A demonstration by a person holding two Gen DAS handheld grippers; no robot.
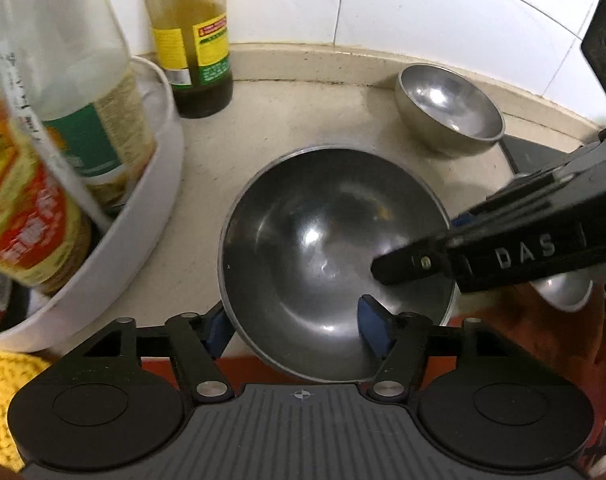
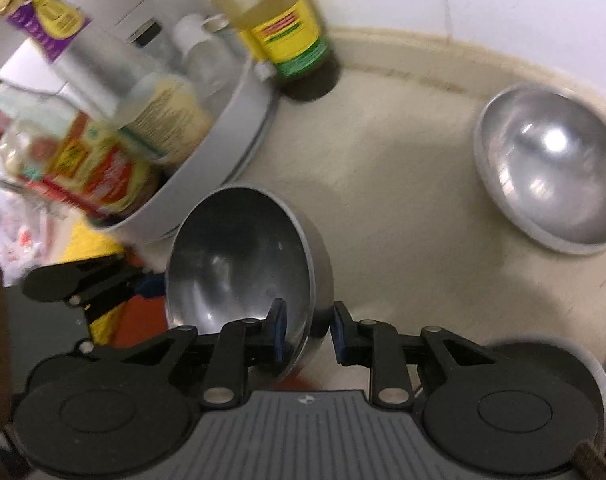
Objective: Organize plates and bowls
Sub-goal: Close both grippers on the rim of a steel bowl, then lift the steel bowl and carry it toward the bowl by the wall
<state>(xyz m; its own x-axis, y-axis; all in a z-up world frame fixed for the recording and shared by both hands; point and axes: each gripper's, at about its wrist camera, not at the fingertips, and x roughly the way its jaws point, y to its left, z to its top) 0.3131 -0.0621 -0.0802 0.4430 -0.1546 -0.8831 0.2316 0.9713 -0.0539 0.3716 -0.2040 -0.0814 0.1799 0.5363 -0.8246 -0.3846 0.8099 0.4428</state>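
Close to both cameras, a steel bowl (image 1: pixel 335 264) stands near the front edge of the table (image 1: pixel 303 116). Left claw (image 1: pixel 299 330) straddles its near rim, pads not pressing. Right claw (image 2: pixel 307 336) is clenched on the rim at the other side. Farther back, a second bowl (image 1: pixel 451 108) sits alone by the wall, so stacking seems not yet done.

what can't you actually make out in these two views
- Left wrist view: a second steel bowl at the right edge, mostly hidden behind the right claw.
- Left wrist view: the near rim of the large steel bowl, covered by the left claw.
- Right wrist view: jar labels in the white tub, smeared by motion blur.
- Both views: the top of the yellow-labelled bottle, cut off by the upper edge.
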